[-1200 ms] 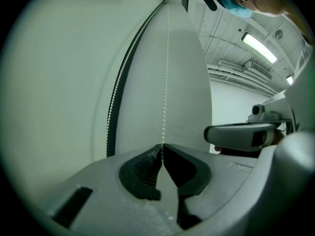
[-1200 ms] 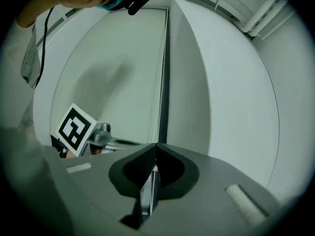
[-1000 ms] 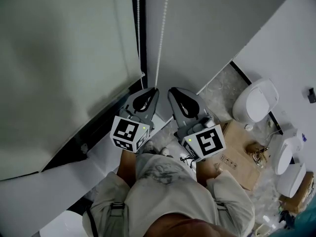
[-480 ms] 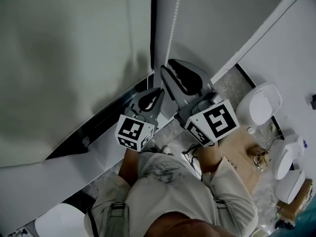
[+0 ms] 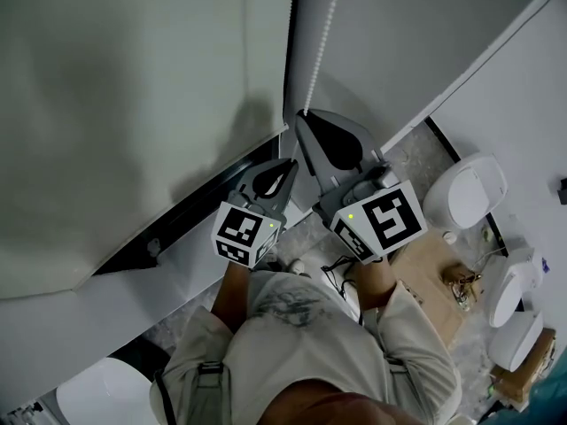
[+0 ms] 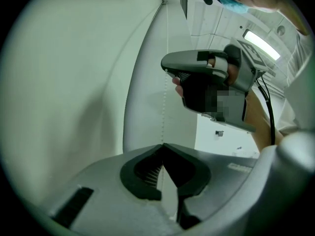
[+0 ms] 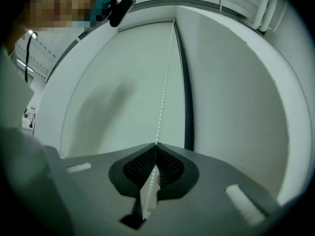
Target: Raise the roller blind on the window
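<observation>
The pale roller blind (image 5: 133,104) hangs at the left, and a white bead chain (image 5: 326,34) runs down beside its edge. My right gripper (image 5: 306,115) is shut on that chain; in the right gripper view the bead chain (image 7: 165,77) enters the closed tips and passes between the pads. My left gripper (image 5: 289,163) sits just below and to the left. In the left gripper view the bead chain (image 6: 163,107) drops into the left gripper (image 6: 162,146), whose jaws have just been closing on it. The right gripper (image 6: 206,80) shows above.
A dark window frame strip (image 5: 190,212) runs below the blind, with a white sill (image 5: 106,321) under it. On the floor at the right stand white ceramic fixtures (image 5: 465,189) and a cardboard box (image 5: 434,264). A grey wall panel (image 5: 416,34) lies right of the chain.
My right gripper has climbed up the chain and now sits above the left one. The left gripper has stayed where it was.
</observation>
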Tool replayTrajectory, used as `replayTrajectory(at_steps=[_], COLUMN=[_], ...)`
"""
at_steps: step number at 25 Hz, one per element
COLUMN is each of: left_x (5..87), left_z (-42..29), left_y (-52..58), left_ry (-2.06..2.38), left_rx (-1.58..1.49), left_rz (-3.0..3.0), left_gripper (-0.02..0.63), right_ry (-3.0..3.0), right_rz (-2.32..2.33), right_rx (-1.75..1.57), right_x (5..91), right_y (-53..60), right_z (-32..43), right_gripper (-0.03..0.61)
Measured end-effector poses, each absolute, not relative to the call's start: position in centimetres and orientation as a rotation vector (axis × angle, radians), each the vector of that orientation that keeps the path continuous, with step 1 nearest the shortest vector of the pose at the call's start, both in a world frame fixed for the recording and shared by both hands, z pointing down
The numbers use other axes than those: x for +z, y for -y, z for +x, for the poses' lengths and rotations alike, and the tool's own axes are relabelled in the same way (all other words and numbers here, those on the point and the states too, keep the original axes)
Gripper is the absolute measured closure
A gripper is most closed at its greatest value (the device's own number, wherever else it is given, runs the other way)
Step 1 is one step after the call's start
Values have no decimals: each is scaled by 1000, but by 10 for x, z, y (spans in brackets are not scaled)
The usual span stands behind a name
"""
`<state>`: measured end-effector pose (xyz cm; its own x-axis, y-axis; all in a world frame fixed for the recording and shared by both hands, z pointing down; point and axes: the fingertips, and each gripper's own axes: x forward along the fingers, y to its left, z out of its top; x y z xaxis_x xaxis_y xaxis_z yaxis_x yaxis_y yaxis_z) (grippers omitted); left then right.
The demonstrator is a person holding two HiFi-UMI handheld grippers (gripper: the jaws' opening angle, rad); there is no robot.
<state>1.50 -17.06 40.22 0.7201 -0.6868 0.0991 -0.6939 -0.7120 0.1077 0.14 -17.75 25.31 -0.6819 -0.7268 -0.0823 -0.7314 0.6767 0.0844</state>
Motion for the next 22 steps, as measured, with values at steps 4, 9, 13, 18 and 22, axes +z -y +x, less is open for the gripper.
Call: replayTrajectory(at_steps=[4, 9, 13, 18, 22], left_x=[421, 451, 474, 493, 504], left_z=[13, 14, 13, 17, 19], left_y=[171, 171, 168, 165, 165], left_ry=[1113, 1095, 1084, 1069, 1067], left_rx=[117, 162, 200, 225, 258], left_rz=[2771, 2737, 2714, 2687, 2674], left_gripper=[600, 600, 600, 600, 600], right_ry=[-2830, -2856, -2871, -2888, -2899], right_rz=[-1266, -1298, -1314, -1331, -1344], right_rx=[185, 124, 83, 52, 39], right_x=[269, 301, 324, 343, 353], right_y=[178, 177, 175, 174, 173], right_z=[-2, 3, 2, 5, 6], right_gripper=[568, 568, 568, 568, 568])
